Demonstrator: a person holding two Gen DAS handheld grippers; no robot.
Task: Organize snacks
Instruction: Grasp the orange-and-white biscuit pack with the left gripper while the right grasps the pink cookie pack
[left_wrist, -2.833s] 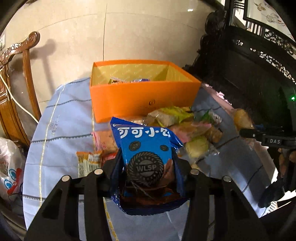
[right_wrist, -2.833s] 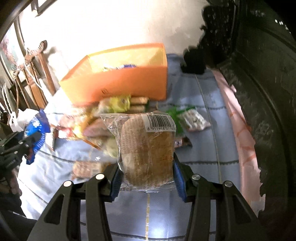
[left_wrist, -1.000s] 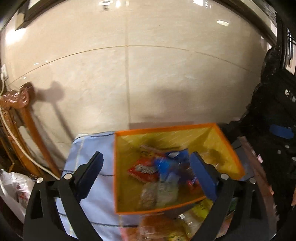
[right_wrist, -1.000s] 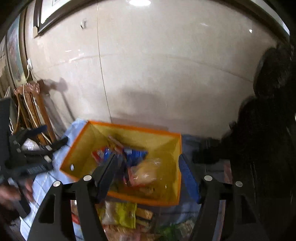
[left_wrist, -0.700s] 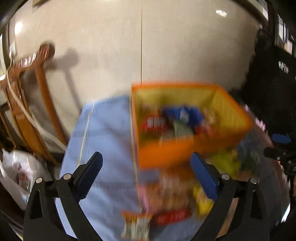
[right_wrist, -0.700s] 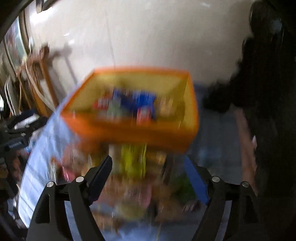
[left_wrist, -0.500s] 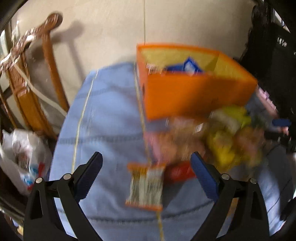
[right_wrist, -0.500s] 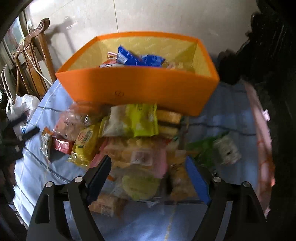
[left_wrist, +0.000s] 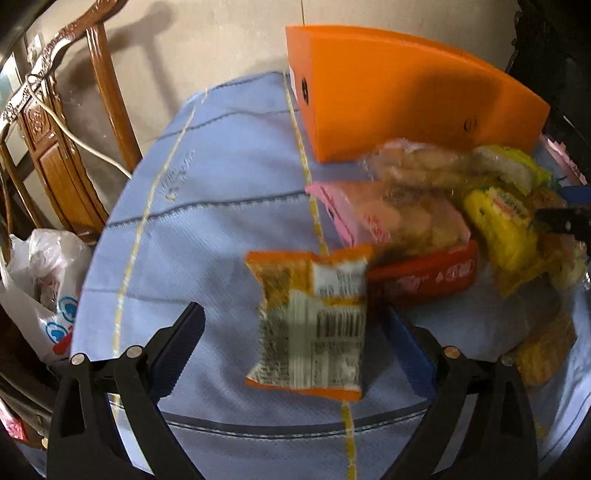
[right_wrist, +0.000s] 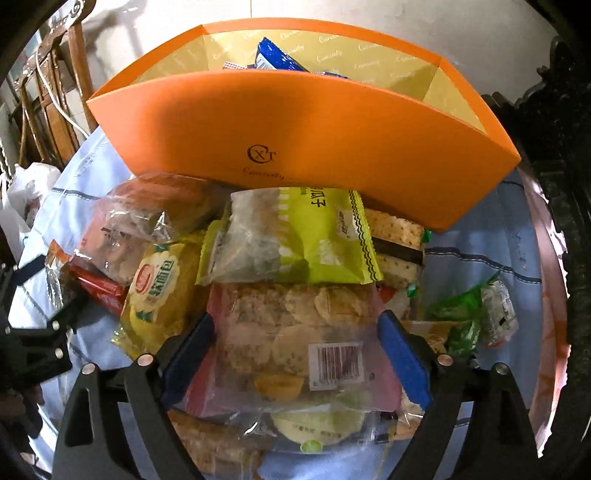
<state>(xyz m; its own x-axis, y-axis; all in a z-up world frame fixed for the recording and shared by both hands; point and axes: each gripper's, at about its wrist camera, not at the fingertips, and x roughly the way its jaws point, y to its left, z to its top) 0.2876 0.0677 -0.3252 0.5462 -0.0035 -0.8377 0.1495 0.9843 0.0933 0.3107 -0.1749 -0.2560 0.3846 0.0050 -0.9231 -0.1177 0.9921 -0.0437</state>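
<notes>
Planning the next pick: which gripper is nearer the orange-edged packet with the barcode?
Left. The left gripper is open around the orange-edged packet; the right gripper sits over the pile, at a pink-edged cracker pack.

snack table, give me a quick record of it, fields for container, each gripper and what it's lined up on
container: orange box, open top, a blue packet inside
left gripper: open, empty
left target: orange-edged packet lying flat on the blue cloth, between the fingers
right gripper: open, empty
right target: pink-edged cracker pack on the loose pile in front of the box
</notes>
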